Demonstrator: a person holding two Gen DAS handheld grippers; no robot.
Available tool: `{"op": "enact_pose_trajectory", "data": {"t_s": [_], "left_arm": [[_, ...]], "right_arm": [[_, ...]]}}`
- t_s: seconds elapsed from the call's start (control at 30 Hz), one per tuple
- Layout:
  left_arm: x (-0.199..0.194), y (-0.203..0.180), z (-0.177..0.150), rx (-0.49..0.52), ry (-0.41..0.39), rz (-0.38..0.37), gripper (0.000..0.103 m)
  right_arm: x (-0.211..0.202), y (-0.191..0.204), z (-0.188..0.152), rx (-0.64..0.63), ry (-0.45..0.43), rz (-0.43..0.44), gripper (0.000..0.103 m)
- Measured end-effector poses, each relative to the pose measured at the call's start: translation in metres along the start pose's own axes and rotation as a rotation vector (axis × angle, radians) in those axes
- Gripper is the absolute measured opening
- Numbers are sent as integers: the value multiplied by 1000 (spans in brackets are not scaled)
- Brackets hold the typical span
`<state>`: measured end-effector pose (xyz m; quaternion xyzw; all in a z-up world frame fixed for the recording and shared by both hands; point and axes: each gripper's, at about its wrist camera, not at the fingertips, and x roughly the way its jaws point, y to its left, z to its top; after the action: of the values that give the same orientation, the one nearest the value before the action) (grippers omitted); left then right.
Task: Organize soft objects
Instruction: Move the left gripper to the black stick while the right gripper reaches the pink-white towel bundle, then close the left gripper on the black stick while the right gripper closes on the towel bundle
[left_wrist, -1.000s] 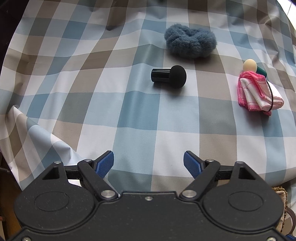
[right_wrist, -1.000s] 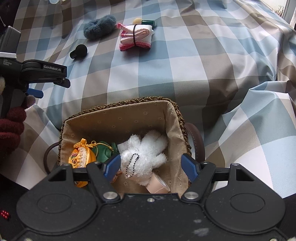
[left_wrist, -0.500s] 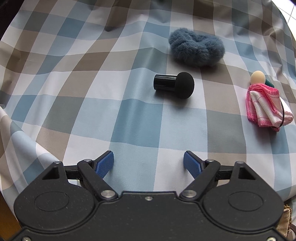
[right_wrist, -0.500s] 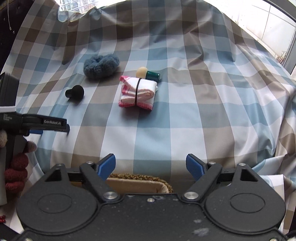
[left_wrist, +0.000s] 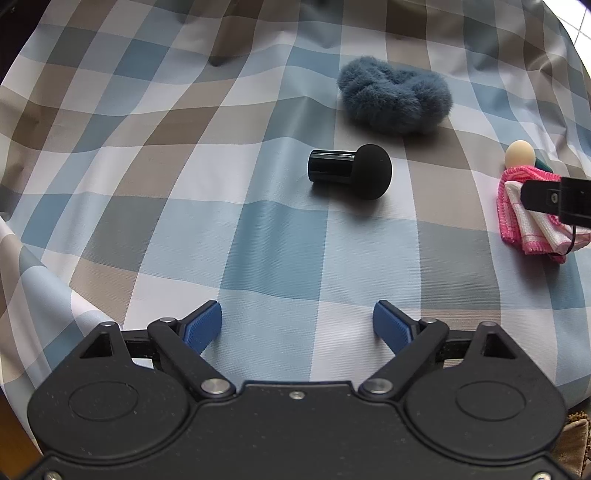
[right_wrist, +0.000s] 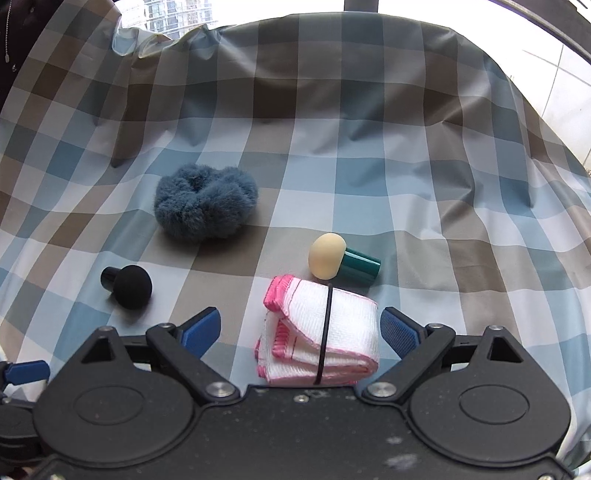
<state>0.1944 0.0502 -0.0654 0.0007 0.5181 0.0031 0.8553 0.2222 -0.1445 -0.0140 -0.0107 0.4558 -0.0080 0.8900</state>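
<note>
A folded pink-and-white cloth (right_wrist: 325, 332) bound by a black band lies between the open fingers of my right gripper (right_wrist: 301, 328), which is empty. Behind it lies a beige sponge puff with a green handle (right_wrist: 340, 260). A fluffy blue scrunchie (right_wrist: 205, 206) and a black sponge puff (right_wrist: 127, 282) lie to the left. My left gripper (left_wrist: 297, 325) is open and empty, with the black puff (left_wrist: 351, 171) ahead of it, the scrunchie (left_wrist: 395, 98) beyond, and the cloth (left_wrist: 532, 218) at the far right.
Everything lies on a blue, brown and white checked tablecloth (left_wrist: 184, 184). Part of my right gripper (left_wrist: 557, 201) reaches in over the cloth in the left wrist view. A corner of the woven basket (left_wrist: 574, 435) shows at the bottom right.
My right gripper has swung up from over the basket and moved forward to the pink-and-white cloth, which now lies between its fingers. My left gripper has crept closer to the black puff.
</note>
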Motion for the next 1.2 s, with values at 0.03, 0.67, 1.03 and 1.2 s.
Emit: {"op": "enact_pose_trajectory", "data": {"t_s": [0.03,0.67,1.03,1.2], "left_arm": [[0,0,0,1,0,2,88],[-17,-2,14,-5,-50,-49,85],[9,-16,56,42,-62,-63,85],[27,-22,66,49,-62,-74,85]], "right_arm": [[7,0,1,-1,15,-12,93],[-11,-53,-69,0,-43,-119,76],[-4,-52,-89,9,-79,-132,82],[5,-68,-88,102,-54,-107,97]]}}
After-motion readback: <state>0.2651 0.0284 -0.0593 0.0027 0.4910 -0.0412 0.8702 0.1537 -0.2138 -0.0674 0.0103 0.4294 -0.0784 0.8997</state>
